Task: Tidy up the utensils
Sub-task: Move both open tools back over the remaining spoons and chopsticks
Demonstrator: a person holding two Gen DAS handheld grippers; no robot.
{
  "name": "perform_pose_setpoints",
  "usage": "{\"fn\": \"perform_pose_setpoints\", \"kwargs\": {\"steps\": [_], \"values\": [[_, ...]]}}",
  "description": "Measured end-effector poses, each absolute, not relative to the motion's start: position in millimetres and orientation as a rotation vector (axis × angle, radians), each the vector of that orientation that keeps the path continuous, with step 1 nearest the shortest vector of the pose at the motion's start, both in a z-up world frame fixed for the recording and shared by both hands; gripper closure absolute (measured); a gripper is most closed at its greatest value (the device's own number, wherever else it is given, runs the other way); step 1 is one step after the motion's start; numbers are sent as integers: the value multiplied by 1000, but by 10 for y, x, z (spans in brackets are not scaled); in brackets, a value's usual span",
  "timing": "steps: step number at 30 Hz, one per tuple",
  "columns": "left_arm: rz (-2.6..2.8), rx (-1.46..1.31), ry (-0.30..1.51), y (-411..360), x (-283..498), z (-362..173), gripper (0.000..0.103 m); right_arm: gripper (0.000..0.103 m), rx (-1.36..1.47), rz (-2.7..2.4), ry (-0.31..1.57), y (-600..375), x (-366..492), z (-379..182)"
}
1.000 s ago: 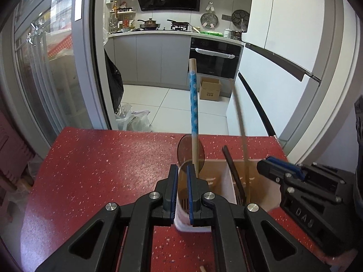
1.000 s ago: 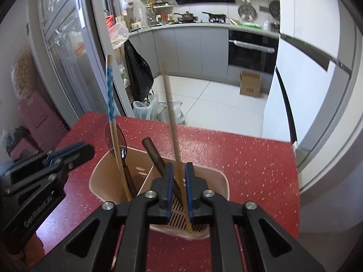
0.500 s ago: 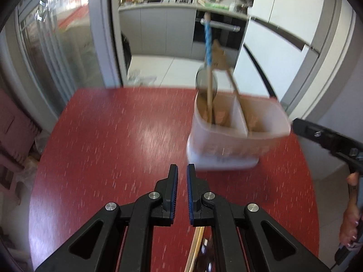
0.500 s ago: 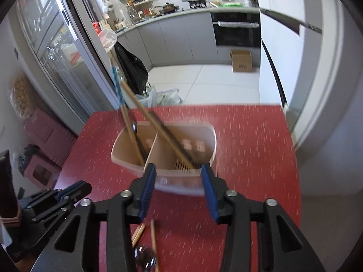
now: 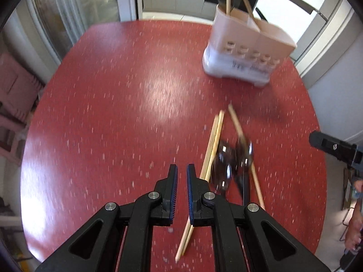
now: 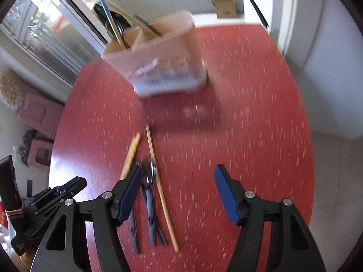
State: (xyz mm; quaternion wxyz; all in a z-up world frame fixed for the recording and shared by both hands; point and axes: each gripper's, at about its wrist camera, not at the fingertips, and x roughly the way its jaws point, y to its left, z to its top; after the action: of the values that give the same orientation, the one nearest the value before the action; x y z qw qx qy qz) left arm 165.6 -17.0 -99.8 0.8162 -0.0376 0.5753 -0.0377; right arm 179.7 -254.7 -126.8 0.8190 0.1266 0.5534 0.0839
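Step in hand, as I judge it: fetching the next loose utensil from the red surface [image 5: 118, 104] for the caddy [image 5: 247, 54].

How to do it well: pick one piece only. The chopsticks [image 5: 212, 145] and spoons [image 5: 233, 161] lie in a crossed heap, so closing on the middle would likely drag a neighbour along. Better to take a free end: the single chopstick [image 6: 158, 181] at the heap's right edge in the right view has a clear run. Come down with the pads square across the shaft, since a thin round stick can roll out of a slanted pinch. Both views are motion-blurred, so exact overlaps in the heap cannot be read.

Left tool [image 5: 181, 181]: jaws nearly together, a narrow slit only, nothing between them. The heap lies just right of and ahead of its tip; the paired chopsticks pass under its right finger. Contact with them cannot be told.

Right tool [image 6: 177, 185]: jaws wide and opening, nothing held. The heap sits at the left pad [image 6: 129, 190] and just inside it; bare surface below the rest of the gap.

Caddy: well ahead of both tools, upright, already holding a blue-handled utensil [image 6: 109, 18] and some sticks.
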Motion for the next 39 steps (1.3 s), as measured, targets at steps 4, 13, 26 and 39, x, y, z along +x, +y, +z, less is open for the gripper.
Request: {"fn": "perform_pose_setpoints", "kwargs": {"steps": [4, 13, 26, 39], "values": [[-63, -94, 1255, -158, 1479, -1067, 0, 23, 308, 168, 1220, -2539, 1612, -1384], [-19, -45, 1300, -98, 1375, -1315, 0, 10, 381, 141, 1358, -2577, 1405, -1710], [-81, -22, 1358, 18, 1575, -1631, 0, 10, 256, 134, 1464, -2345, 1408, -1919], [-92, 37, 1359, -120, 1881, -1894, 0, 10, 166, 106, 1458, -2093, 1603, -1993]]}}
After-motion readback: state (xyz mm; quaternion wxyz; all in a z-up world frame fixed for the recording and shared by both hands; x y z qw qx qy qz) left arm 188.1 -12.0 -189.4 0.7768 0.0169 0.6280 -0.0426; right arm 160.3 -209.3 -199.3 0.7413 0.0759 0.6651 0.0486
